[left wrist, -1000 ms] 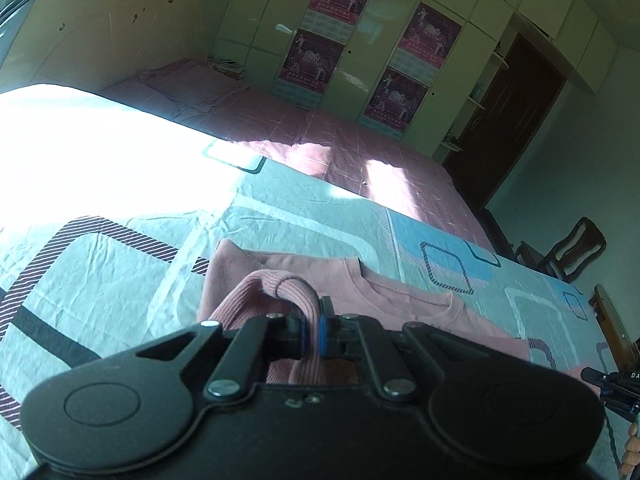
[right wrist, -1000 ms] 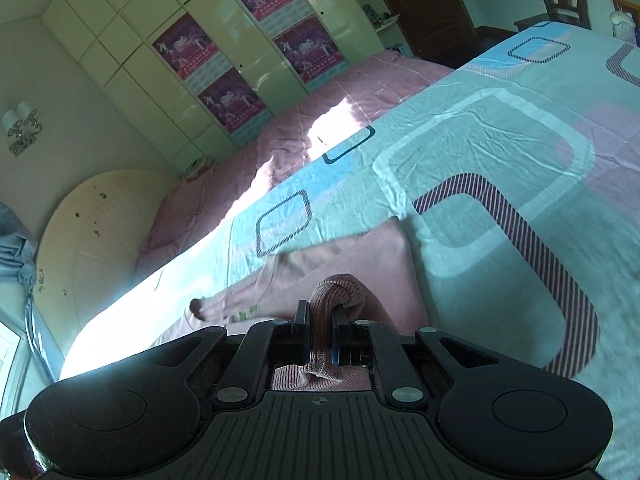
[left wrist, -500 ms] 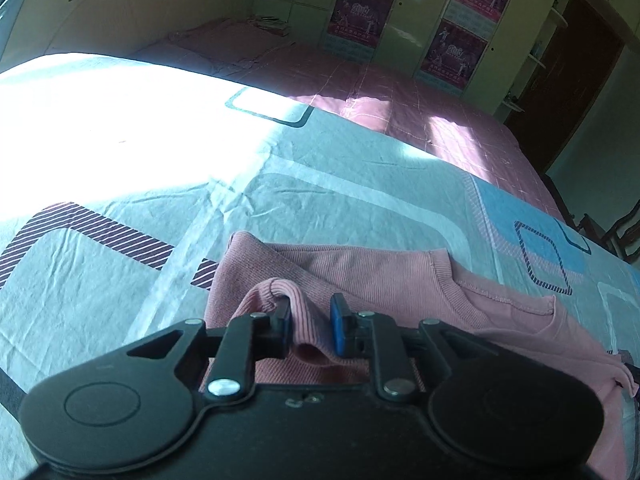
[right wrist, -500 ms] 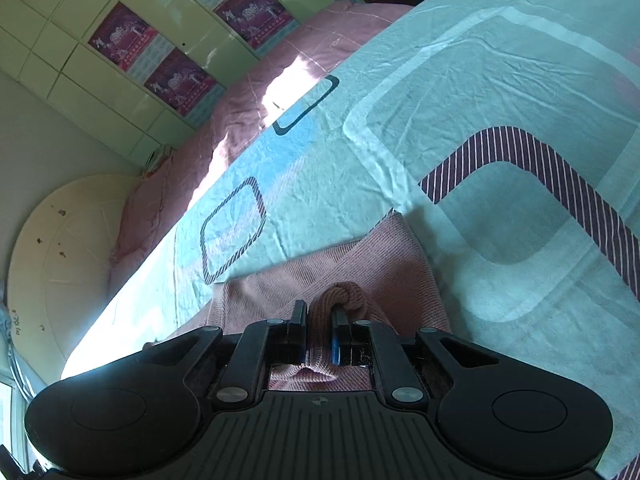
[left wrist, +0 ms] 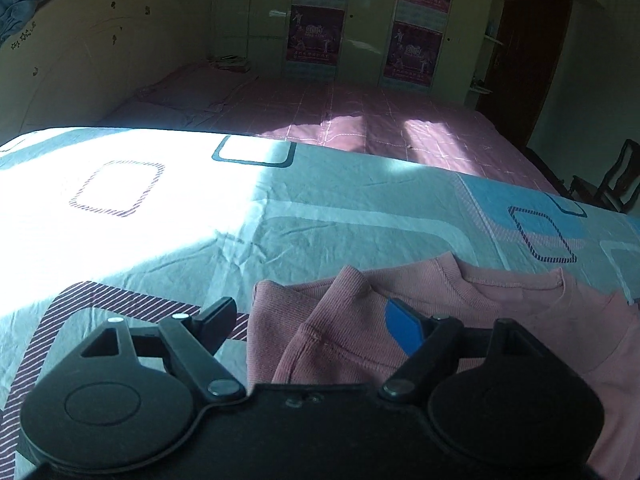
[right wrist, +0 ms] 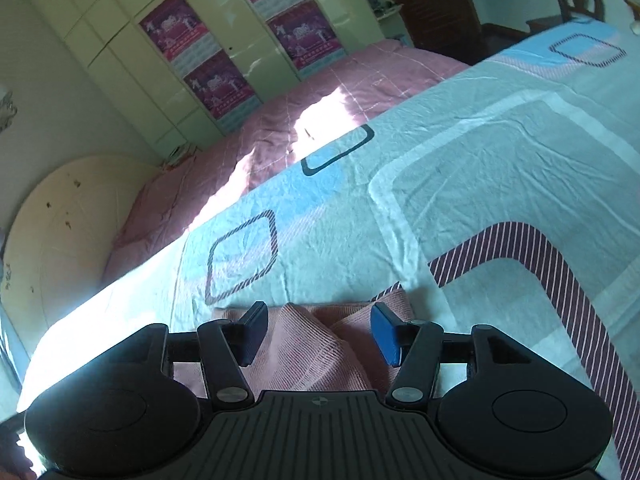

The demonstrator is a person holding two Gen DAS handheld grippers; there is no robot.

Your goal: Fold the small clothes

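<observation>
Only the left wrist view shows the neckline of the pink sweater (left wrist: 460,312), which lies on the patterned bedsheet (left wrist: 320,216). The left gripper (left wrist: 310,322) and the right gripper (right wrist: 318,330) both hang low over its folded edge, jaws wide, gripping nothing.

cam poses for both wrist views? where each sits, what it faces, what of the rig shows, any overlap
Left wrist: sits behind the left gripper, looking along its open fingers over the pink top and patterned bedsheet toward the wardrobe; only the black gripper body shows.
Right wrist: sits behind the right gripper, fingers open, view rolled, over a fold of the same top toward the wardrobe.
Shared: pink top, bedsheet, pink bedspread, headboard, postered wardrobe.
</observation>
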